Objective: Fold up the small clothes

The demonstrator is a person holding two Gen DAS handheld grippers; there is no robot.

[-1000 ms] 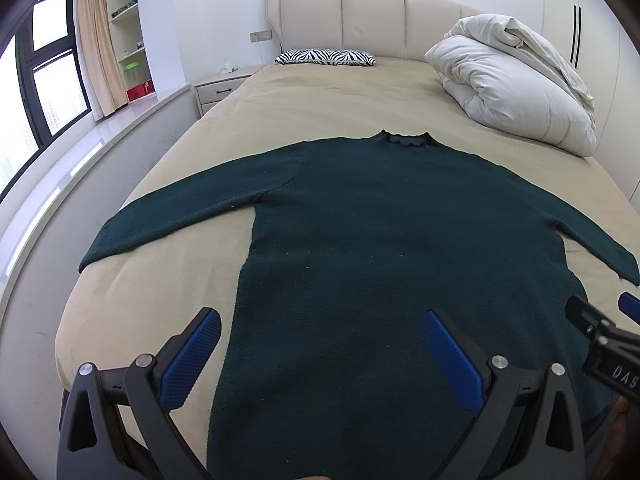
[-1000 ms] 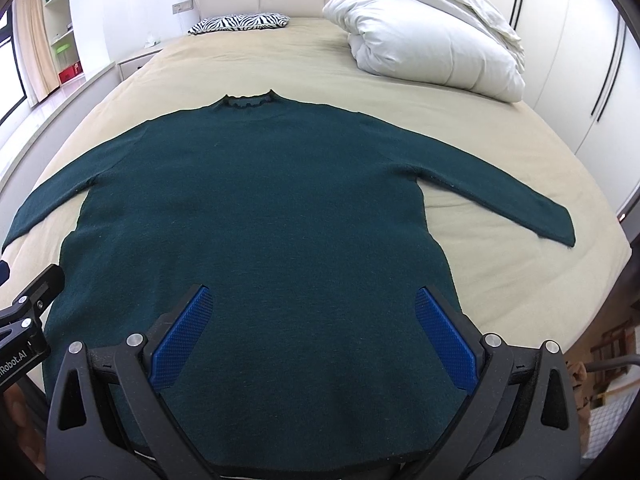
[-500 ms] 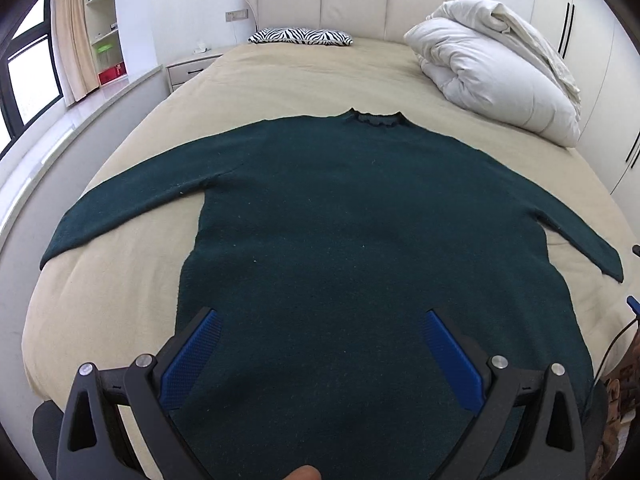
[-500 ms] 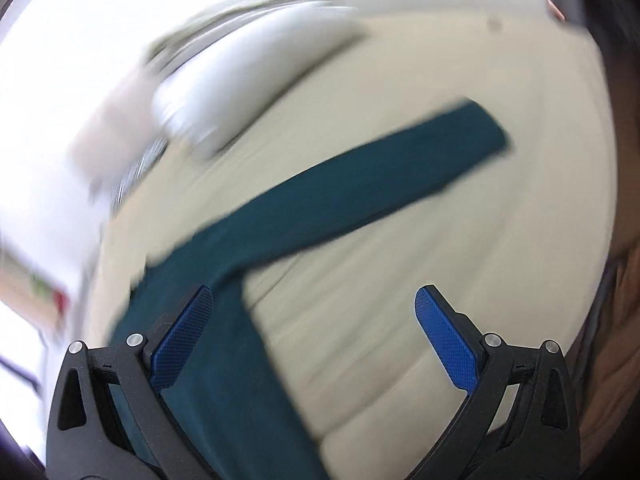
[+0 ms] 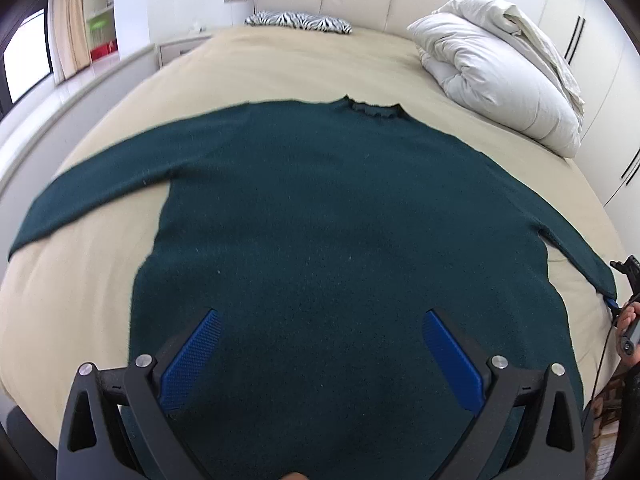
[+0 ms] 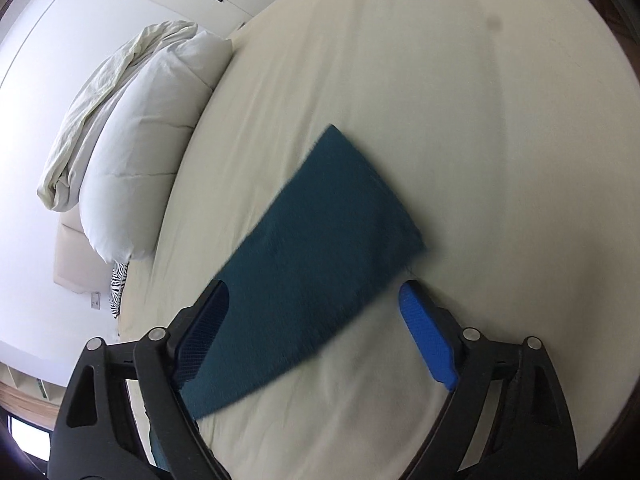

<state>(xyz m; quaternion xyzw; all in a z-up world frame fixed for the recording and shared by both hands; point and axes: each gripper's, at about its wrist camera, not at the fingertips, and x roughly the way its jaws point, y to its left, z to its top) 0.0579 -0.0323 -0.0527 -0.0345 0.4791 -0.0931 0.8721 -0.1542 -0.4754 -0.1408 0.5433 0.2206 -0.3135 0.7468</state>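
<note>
Because the sweater (image 5: 340,240) lies flat on the bed (image 5: 280,68), the right tool (image 6: 312,320), half-narrowed after closing (empty yet), straddles its sleeve cuff (image 6: 340,208); the left tool (image 5: 320,344) hovers wide open.

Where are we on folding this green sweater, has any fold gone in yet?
Done: the green sweater lies spread flat on the bed, both sleeves out; no fold is in. In hand: the right tool is at the cuff of the right sleeve, its jaws just been closing but not yet pressing it; the left tool hangs open over the hem. Left: both sleeve folds and the body fold.
</note>
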